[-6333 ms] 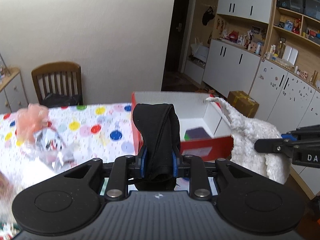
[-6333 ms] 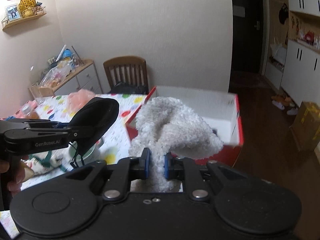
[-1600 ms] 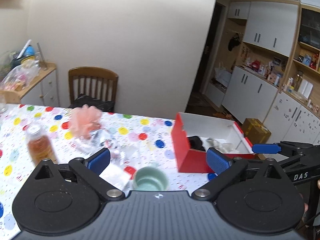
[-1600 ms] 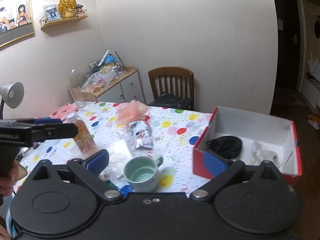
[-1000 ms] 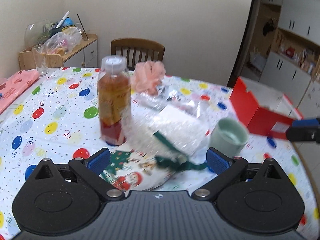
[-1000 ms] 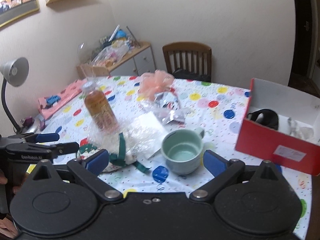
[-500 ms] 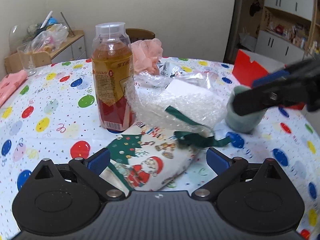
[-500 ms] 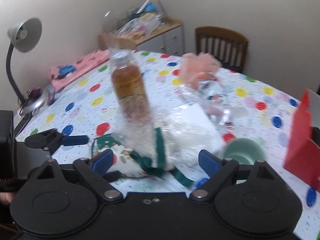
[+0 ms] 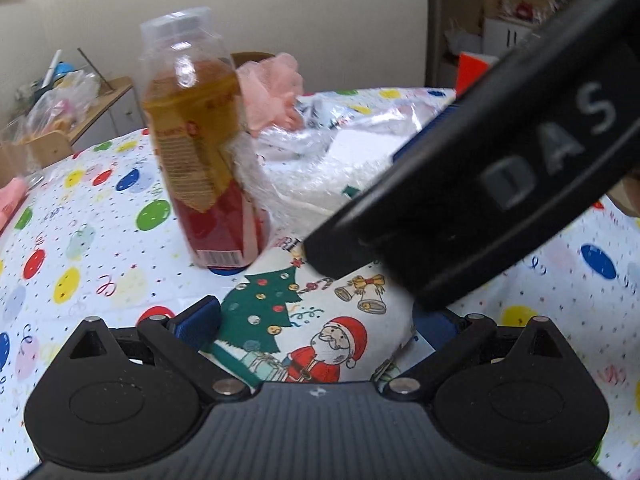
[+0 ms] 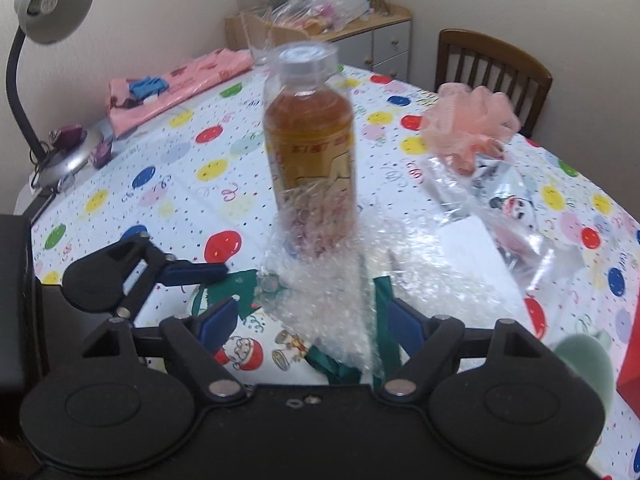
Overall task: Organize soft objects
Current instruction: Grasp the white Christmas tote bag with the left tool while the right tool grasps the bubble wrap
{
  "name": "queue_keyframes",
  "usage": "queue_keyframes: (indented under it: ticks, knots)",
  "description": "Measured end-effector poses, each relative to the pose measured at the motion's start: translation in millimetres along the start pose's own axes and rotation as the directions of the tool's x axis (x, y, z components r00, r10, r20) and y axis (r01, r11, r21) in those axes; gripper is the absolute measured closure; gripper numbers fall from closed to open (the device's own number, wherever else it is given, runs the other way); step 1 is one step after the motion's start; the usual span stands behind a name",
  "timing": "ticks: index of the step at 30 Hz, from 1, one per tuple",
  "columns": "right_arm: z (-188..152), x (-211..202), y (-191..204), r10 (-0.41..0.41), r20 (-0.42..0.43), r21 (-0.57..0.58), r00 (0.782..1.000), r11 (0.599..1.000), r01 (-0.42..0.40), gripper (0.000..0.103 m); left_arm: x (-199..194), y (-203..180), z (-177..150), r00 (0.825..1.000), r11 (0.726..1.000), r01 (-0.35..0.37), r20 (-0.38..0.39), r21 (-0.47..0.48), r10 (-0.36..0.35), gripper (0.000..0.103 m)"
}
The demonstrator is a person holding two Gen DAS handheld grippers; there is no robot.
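Note:
A Christmas-print cloth bag point(image 9: 328, 344) with a green ribbon point(image 10: 384, 312) lies on the spotted tablecloth, partly under a sheet of bubble wrap point(image 10: 320, 304). My left gripper point(image 9: 317, 324) is open, its blue pads either side of the bag's near end. My right gripper point(image 10: 311, 324) hangs over the bubble wrap and bag with its jaws closing; both lie between the pads, which are clear of them. One right finger point(image 9: 480, 184) crosses the left wrist view just above the bag. A pink mesh pouf point(image 10: 472, 124) sits further back.
A tea bottle point(image 10: 310, 148) stands upright right behind the bag, against the bubble wrap. A clear plastic bag point(image 10: 500, 208), a white card point(image 10: 468, 248), a green mug point(image 10: 584, 360) and a red box point(image 10: 630, 360) are to the right. A desk lamp point(image 10: 52, 0) and pink fabric point(image 10: 176, 80) are far left.
Both grippers have dropped closer to the Christmas bag. The right gripper has swung left over it and now crosses the left wrist view; its jaws have narrowed.

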State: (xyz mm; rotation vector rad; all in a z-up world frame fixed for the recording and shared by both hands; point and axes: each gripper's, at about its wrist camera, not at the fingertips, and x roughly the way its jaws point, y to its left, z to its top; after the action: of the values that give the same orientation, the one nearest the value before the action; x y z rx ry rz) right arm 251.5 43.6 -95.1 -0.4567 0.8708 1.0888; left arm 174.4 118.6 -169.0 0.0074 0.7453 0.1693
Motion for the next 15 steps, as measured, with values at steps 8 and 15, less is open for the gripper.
queue_keyframes:
  ticks: [8, 15]
  knots:
    - [2, 21, 6, -0.038, -0.037, -0.023, 0.999, 0.999, 0.037, 0.043, 17, -16, -7, 1.0, 0.993, -0.009, -0.01, 0.117, 0.011, 0.0]
    - [2, 21, 4, -0.074, -0.027, -0.025, 0.997, 0.997, 0.073, 0.069, 24, -18, -8, 1.0, 0.993, -0.007, -0.015, 0.119, 0.008, 0.005]
